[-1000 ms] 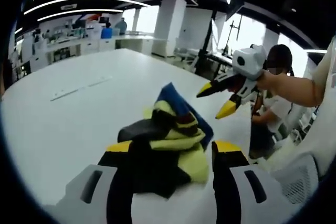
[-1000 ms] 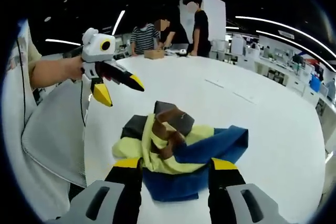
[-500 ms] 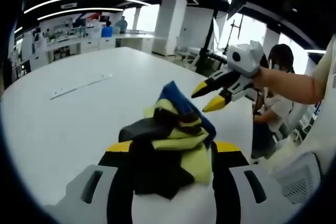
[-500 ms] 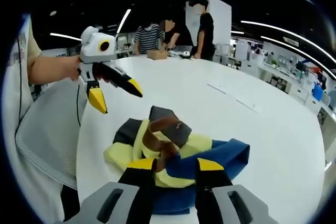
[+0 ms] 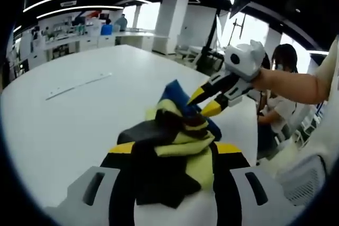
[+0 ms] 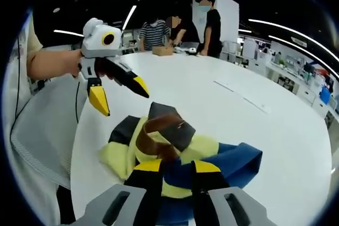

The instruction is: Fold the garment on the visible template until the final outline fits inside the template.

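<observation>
Garment (image 5: 169, 130) lies bunched in a heap on the white tabletop (image 5: 63, 125), near the edge closest to us; we judge the fold barely begun. No flat layer, no straight edge, and we can make out no template outline under or around the cloth, so spreading, folding and fitting all remain to be done.

Appearance: crumpled yellow, blue and black fabric with a brown band looped on top (image 6: 159, 130); the blue part trails to one side (image 6: 233, 160).

Right gripper (image 6: 172, 169): jaws drawn close together at the yellow-blue folds and appear to pinch them, though we cannot confirm the grip. In the left gripper view its yellow tips sit at the heap's far side (image 5: 207, 101).

Left gripper (image 6: 119, 93): jaws spread, held above the heap, apart from the cloth.
</observation>
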Demonstrator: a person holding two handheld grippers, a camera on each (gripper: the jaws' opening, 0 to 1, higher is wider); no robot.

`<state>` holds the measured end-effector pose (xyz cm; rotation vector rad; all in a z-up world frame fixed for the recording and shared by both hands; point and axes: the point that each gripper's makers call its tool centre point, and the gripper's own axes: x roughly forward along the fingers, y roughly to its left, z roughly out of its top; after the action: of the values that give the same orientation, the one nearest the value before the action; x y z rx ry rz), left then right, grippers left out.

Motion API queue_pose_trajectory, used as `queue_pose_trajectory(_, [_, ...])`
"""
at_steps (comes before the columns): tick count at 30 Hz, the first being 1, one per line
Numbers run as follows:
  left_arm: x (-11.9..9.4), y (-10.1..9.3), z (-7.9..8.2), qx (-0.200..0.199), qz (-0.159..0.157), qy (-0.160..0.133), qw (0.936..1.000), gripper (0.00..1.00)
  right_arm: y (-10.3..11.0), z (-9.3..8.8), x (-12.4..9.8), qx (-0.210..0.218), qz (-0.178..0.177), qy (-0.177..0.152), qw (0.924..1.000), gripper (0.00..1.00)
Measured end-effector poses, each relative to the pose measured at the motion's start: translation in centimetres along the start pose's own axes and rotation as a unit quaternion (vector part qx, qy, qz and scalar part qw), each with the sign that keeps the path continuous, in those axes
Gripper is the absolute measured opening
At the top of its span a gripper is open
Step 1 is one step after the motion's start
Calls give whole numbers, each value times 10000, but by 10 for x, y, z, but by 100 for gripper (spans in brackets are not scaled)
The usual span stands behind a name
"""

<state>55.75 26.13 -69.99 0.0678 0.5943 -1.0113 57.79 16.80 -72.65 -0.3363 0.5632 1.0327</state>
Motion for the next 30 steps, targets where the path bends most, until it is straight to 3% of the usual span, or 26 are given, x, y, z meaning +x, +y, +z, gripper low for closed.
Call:
queue_pose_trajectory(15, [-3, 8, -4, -53, 67, 24, 10000, 54, 2, -9, 22, -188, 184, 255, 9993, 9])
queue_pose_trajectory(30, [1, 7, -3, -37, 53, 60, 10000, 54, 3, -10, 15, -192, 217, 203, 9994, 0])
